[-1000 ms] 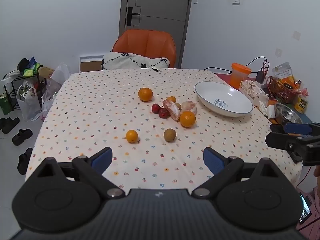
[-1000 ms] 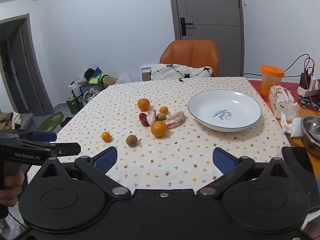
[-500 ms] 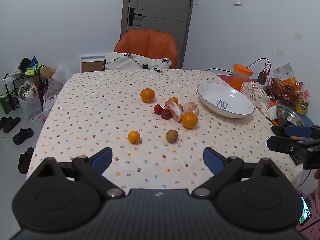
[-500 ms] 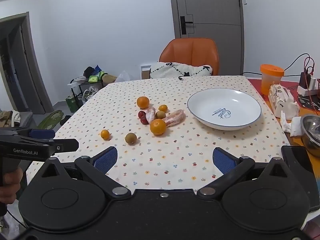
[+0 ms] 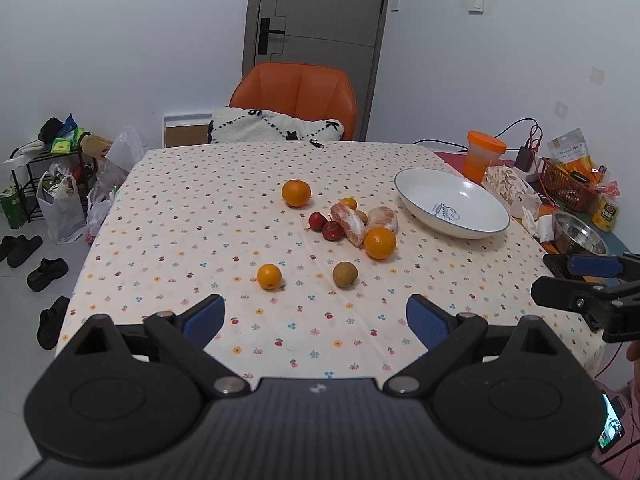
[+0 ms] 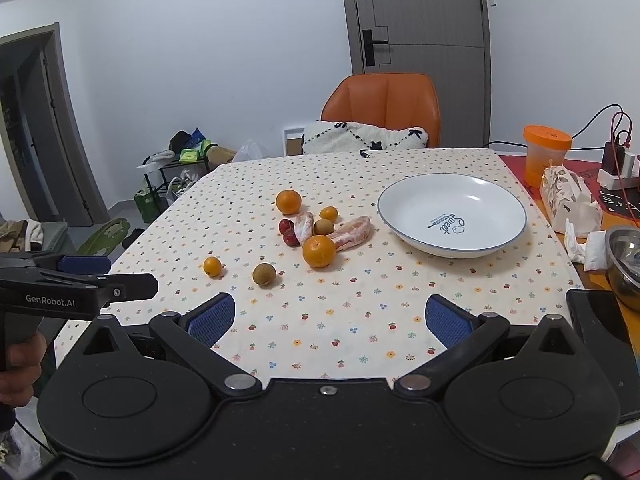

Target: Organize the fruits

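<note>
Fruit is still scattered on the counter (image 5: 192,208), and none of it is seen inside the white bowl (image 6: 452,216), which stands bare on the right side, just beyond the cluster. Three oranges are counted: a far orange (image 5: 296,193), a near orange (image 5: 380,243) touching the peeled citrus pieces (image 5: 349,224), and a small orange (image 5: 269,276) lying apart toward the front. A brown round fruit (image 5: 345,274) sits alone beside it, while two small red fruits (image 5: 326,225) are tucked against the peeled pieces. The left tool (image 5: 316,316) is held above the near edge of the counter with its blue pads spread wide and nothing between them; the right tool (image 6: 330,316) is likewise held apart and empty, well short of any fruit. The task is judged to be at its very start: nothing has been gathered, and every piece remains to be carried to the bowl, presumably the nearest loose ones first.
</note>
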